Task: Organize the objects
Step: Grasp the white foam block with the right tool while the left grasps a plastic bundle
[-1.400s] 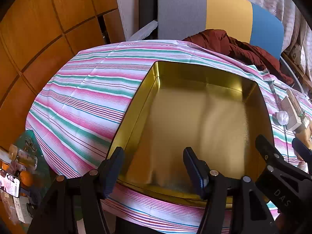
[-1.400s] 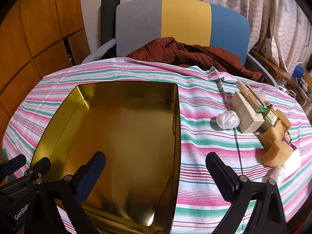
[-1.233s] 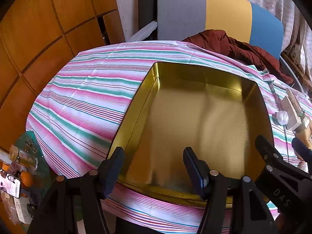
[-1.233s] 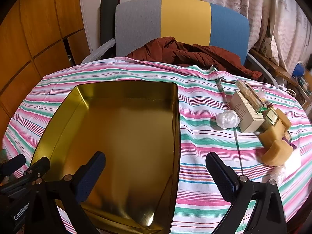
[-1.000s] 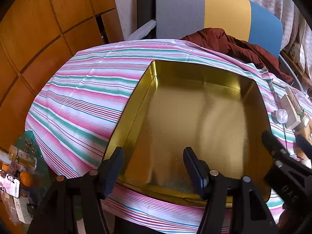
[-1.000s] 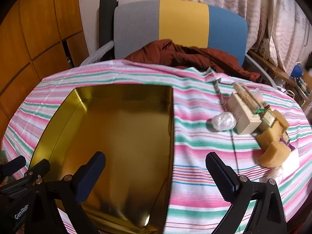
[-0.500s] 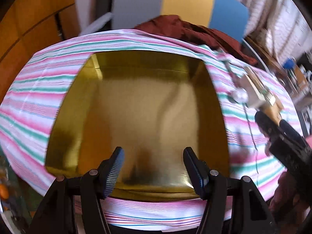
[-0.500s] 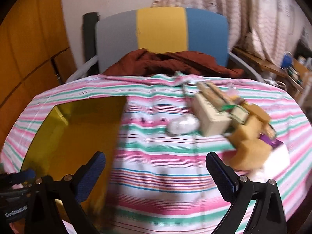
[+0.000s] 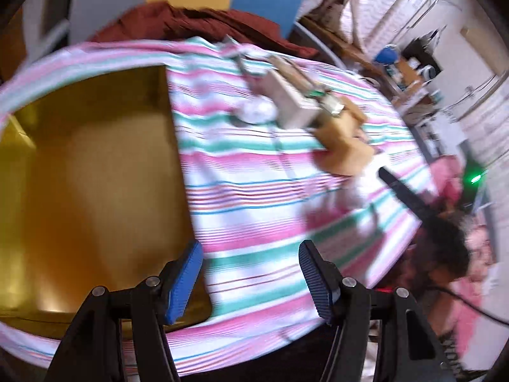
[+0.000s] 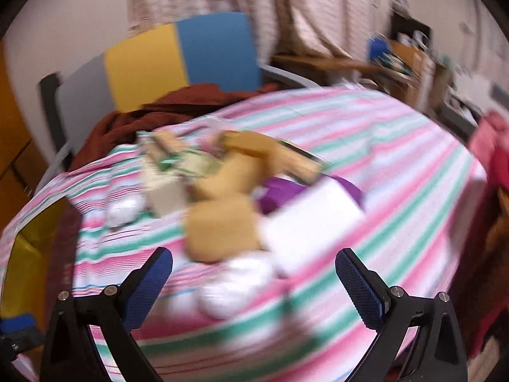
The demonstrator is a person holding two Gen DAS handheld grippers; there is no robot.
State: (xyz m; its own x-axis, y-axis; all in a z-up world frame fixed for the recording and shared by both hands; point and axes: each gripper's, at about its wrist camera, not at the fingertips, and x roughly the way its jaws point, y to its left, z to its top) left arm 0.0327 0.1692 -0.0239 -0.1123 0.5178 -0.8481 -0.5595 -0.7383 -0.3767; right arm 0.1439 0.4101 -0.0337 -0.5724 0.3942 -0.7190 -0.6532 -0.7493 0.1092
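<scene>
Hovering over the striped tablecloth [image 9: 254,197], your left gripper [image 9: 249,281] and right gripper [image 10: 254,286] both stand apart, clamping nothing. The gold tin [image 9: 89,172] sits empty at the left; the blurred pile of objects [image 10: 229,197] lies before your right gripper.

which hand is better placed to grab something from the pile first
Right, probably. The right tool is open with the tan block and white box just ahead, while the left tool faces bare striped cloth beside the gold tin.
</scene>
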